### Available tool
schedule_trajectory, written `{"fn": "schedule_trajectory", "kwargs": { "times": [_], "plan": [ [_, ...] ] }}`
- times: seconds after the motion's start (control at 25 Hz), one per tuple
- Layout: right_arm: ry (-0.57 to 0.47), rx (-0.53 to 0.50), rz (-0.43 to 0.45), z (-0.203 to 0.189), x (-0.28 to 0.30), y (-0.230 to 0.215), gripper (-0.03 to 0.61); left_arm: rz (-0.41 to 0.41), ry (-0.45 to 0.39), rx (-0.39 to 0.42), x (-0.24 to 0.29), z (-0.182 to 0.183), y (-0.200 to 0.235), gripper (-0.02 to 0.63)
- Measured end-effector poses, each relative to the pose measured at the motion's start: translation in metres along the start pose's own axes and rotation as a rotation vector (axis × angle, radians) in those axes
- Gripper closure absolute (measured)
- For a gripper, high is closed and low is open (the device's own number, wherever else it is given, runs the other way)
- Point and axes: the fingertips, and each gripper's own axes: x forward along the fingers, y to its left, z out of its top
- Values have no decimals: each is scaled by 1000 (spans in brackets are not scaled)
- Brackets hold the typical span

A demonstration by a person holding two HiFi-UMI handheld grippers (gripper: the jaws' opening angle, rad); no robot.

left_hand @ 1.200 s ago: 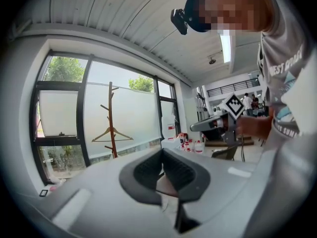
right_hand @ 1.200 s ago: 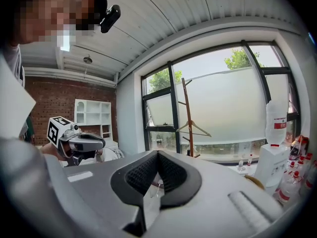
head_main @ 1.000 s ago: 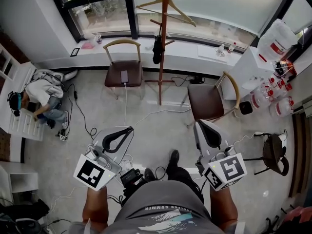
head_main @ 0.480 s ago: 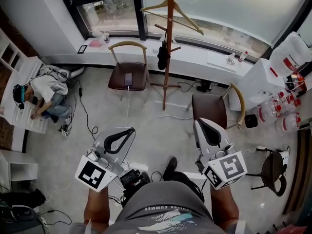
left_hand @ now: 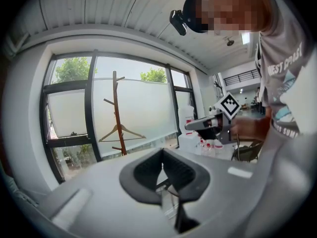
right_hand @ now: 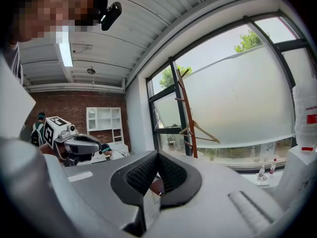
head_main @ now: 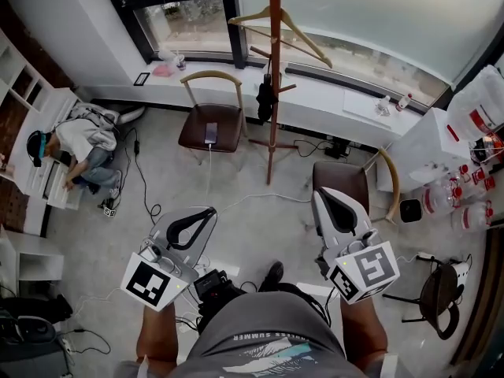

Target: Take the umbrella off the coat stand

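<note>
Head view: a folded black umbrella (head_main: 265,101) hangs on the wooden coat stand (head_main: 272,144), well apart from the left gripper (head_main: 209,210) and right gripper (head_main: 319,198)

Left gripper view: jaws together, nothing between

Right gripper view: jaws likewise together, empty

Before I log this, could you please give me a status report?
Left gripper, right gripper shut, empty. Umbrella hangs on coat stand. Chairs flank it.
</note>
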Motion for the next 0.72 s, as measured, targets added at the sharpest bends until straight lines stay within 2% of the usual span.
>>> {"fn": "schedule_trajectory", "kwargs": {
  "times": [0.24,0.44,0.72],
  "plan": [
    [15,14,-2,-9,2,-34,577,-6,18,12,31,3,-10,611],
    [30,28,-15,-12,11,-49,577,-20,35,4,50,3,-1,611],
    [33,38,-95,-13,24,-65,577,-111,22,15,81,1,17,611]
  ]
}}
